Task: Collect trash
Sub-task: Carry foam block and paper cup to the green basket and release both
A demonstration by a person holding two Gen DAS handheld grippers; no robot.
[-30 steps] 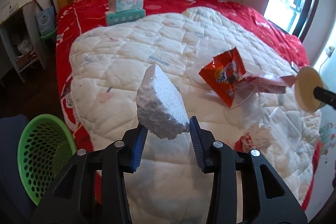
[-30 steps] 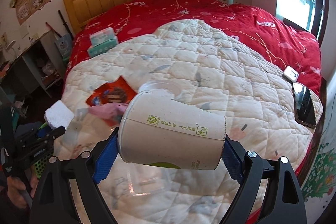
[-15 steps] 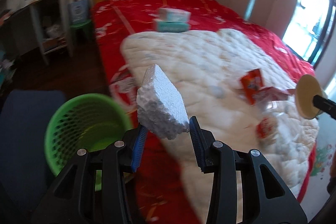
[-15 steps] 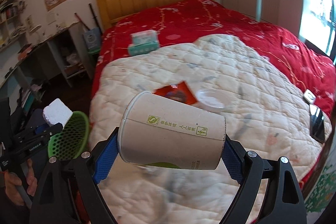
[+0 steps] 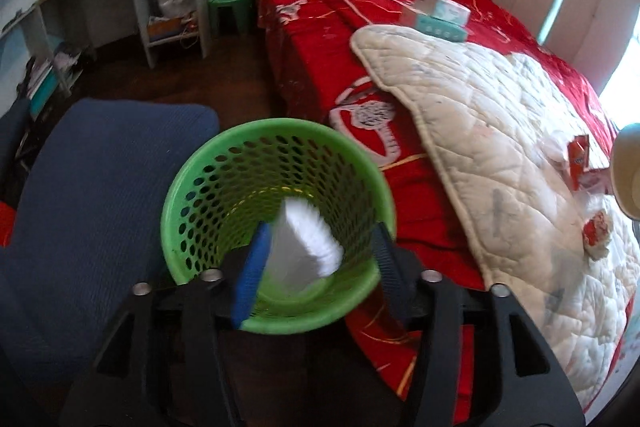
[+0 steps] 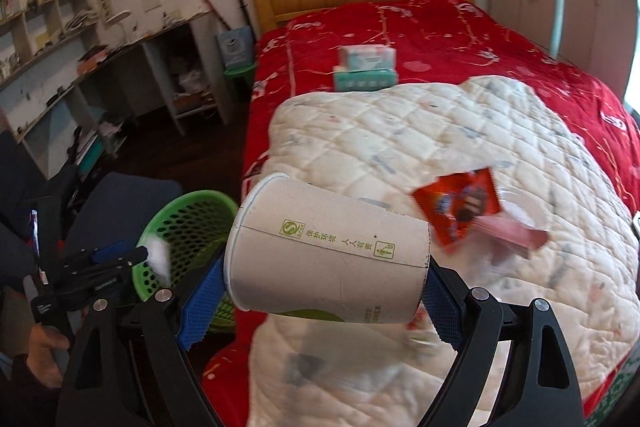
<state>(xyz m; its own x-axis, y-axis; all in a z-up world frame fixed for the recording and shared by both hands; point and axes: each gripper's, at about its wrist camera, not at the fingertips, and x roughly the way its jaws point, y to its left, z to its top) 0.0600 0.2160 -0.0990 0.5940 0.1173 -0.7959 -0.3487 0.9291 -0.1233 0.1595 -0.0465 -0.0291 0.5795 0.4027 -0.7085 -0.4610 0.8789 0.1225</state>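
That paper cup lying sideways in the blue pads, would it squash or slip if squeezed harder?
The paper cup would probably dent: its wall looks like thin paperboard, gripped end to end, rim and base against the right gripper's jaws. It seems light, apparently empty since it lies sideways without spilling. Slipping looks unlikely, as the ribbed blue pads should bite its matte surface.

Left tool [image 5: 320,263] tilts downward, jaws opening; right tool [image 6: 320,291] stays clamped.
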